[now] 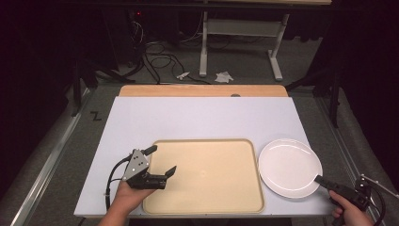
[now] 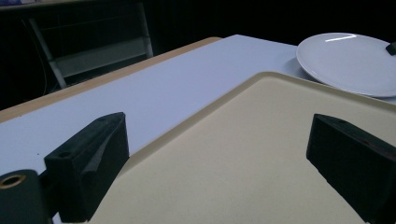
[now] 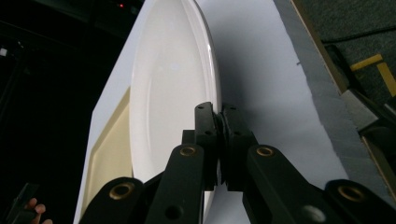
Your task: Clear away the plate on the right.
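One claw [image 3: 218,122] pinches the white plate's [image 3: 168,79] rim.

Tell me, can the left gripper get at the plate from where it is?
Probably not directly: the left gripper sits open over the tray's left edge, the plate lies beyond the tray, and the right gripper already clamps its rim.

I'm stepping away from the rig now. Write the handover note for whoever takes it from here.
Right gripper: jaws shut on the near rim of the white plate.
Left gripper: open, holding nothing, over the left end of the beige tray.
Plate lies on the white table, right of the tray.
Done: plate gripped.
Left, probably: lift the plate onto the tray; the left gripper may steady the tray.
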`<state>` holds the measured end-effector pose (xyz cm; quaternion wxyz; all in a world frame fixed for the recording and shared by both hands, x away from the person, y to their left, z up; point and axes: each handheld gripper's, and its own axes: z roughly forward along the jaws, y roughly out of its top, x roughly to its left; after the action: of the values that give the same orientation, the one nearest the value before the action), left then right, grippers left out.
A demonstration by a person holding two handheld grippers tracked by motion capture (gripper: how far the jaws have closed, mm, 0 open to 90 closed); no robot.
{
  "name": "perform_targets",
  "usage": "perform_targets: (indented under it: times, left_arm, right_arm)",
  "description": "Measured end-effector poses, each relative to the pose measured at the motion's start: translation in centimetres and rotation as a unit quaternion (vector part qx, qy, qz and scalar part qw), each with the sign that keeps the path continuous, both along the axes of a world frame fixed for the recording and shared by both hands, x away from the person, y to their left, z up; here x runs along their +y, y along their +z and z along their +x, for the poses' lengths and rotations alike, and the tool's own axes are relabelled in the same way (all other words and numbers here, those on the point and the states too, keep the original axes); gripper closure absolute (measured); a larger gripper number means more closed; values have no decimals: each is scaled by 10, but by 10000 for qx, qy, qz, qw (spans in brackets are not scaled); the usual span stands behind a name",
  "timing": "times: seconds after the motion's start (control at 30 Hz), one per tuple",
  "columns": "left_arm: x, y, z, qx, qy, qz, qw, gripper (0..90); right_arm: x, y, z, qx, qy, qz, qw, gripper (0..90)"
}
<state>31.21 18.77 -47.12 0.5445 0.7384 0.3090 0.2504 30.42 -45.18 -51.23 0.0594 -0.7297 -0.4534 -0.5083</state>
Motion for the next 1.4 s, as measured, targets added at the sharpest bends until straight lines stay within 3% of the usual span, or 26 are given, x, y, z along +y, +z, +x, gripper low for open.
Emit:
perform_targets:
  times: [0.07, 1.07, 1.27, 1.4]
  left_arm:
    - [0, 0, 0, -1, 1, 1, 10000, 64]
    - [1, 1, -1, -46, 25, -58, 10000, 65]
    - [1, 1, -1, -48, 24, -50, 10000, 65]
    - [1, 1, -1, -56, 36, -59, 10000, 65]
  right_arm:
    - [1, 3, -1, 8, -46, -81, 10000, 893]
    - [-1, 8, -4, -186, -161, 11, 9997, 893]
    - [-4, 8, -6, -211, -295, 253, 9990, 893]
    - [0, 10, -3, -233, -238, 383, 9987, 893]
